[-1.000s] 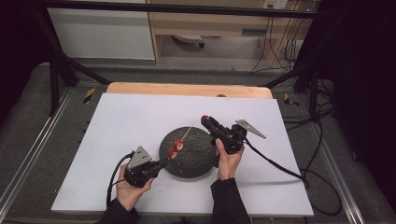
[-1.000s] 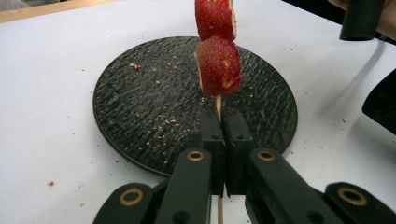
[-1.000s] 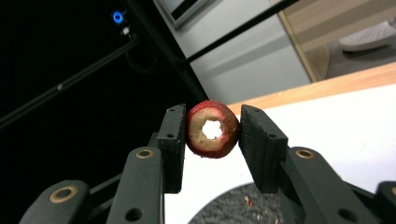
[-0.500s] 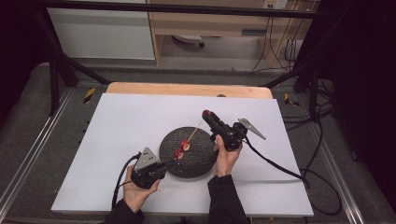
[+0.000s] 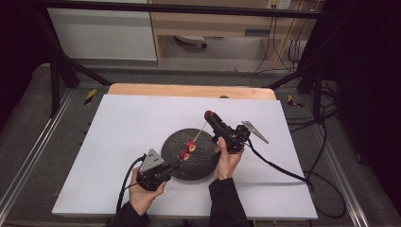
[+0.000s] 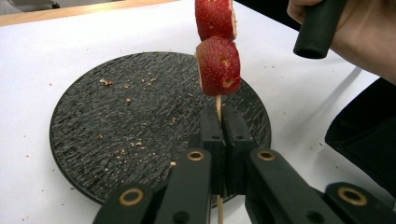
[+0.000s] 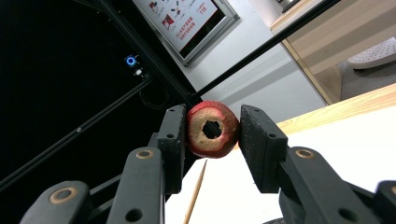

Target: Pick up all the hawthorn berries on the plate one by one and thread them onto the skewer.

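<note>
We are looking at a white table (image 5: 118,142) with a wooden edge at the far side. A round black plate (image 5: 198,165) is lying flat on it, with little crumbs on top.

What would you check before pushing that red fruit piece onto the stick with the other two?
1. Left gripper shut firmly on the skewer: ok.
2. Right gripper holding the cored fruit piece between its jaws: ok.
3. Skewer tip lined up with the piece's hole: not ok, the tip sits below it.
4. Two pieces already threaded and seated: ok.
5. Plate under the skewer to catch drops: ok.
6. Skewer unbent: cannot tell.
</note>
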